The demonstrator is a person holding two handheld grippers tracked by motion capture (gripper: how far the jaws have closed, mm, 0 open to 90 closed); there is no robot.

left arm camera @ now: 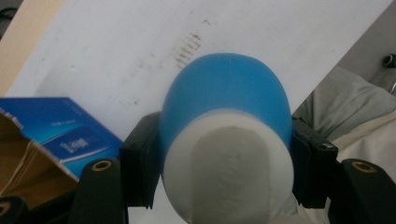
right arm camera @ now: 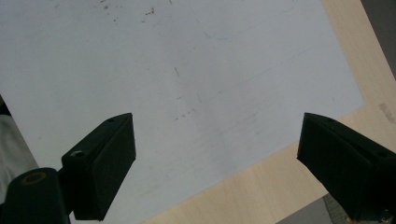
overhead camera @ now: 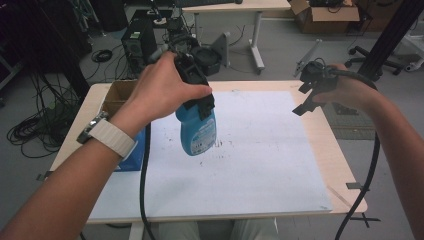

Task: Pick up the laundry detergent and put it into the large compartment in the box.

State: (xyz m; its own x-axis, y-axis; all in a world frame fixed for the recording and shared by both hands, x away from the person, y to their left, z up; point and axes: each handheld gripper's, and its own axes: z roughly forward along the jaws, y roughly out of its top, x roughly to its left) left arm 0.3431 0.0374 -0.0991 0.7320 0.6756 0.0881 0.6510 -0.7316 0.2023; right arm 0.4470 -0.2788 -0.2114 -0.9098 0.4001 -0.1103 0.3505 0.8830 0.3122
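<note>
Above white sheet point(overhead camera: 260, 150), blue bottle point(overhead camera: 197, 132) in left gripper point(overhead camera: 200, 107)

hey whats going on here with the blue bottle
A person holds a gripper in each hand over a table covered by a white sheet. The left gripper is clamped on a blue bottle, held up off the sheet. The right gripper hangs open and empty above the table's right side.

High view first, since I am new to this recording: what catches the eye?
The blue bottle, clamped in the left gripper and held in the air above the white sheet. The right gripper hovers open at the table's far right, holding nothing.
</note>
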